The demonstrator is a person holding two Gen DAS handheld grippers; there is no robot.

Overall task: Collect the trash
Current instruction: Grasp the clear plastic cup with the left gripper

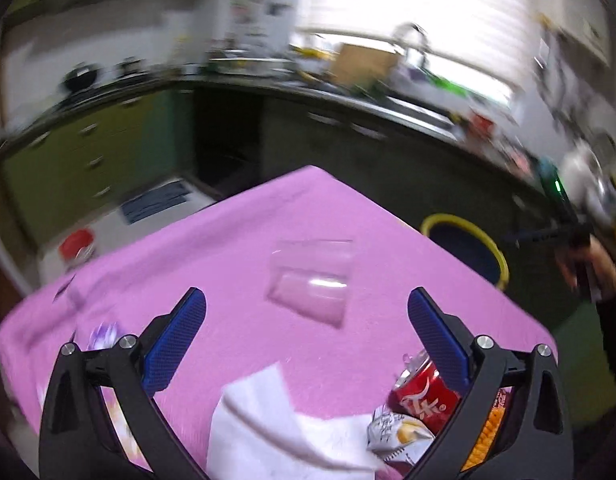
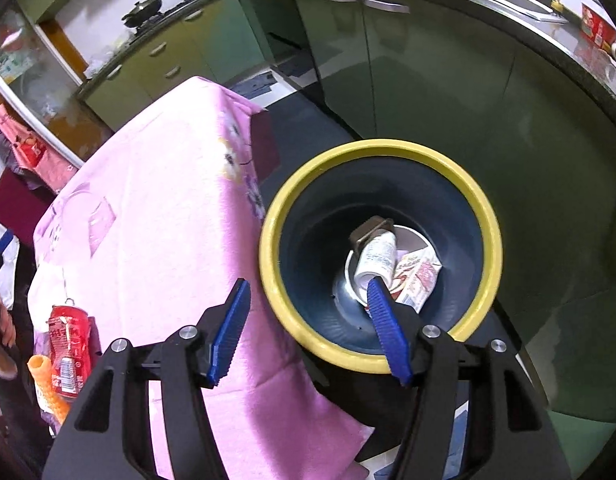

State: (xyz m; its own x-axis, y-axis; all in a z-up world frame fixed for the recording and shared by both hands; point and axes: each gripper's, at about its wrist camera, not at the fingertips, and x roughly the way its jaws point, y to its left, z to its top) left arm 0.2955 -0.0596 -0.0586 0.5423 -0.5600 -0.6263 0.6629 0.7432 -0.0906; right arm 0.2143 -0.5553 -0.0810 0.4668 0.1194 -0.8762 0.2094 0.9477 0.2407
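Note:
A pink-clothed table [image 1: 244, 240] holds trash: a clear plastic bag [image 1: 312, 280], a white tissue [image 1: 268, 428], a red can [image 1: 424, 396], a small white snack packet [image 1: 400, 436] and an orange-printed wrapper [image 1: 488, 432]. My left gripper [image 1: 307, 336] is open and empty above the tissue. My right gripper [image 2: 308, 332] is open and empty above the yellow-rimmed dark bin [image 2: 484, 216] beside the table. In the bin lie a white bottle [image 2: 378, 258] and a printed packet [image 2: 418, 276]. The red can [image 2: 68, 344] also shows in the right wrist view.
Green kitchen cabinets [image 2: 428, 80] and a dark counter [image 1: 388, 108] curve behind the table and bin. A stove with pans [image 2: 148, 10] stands at the far left. The right hand and its gripper [image 1: 580, 244] show beyond the bin. A red-lidded container [image 1: 77, 245] sits on the floor.

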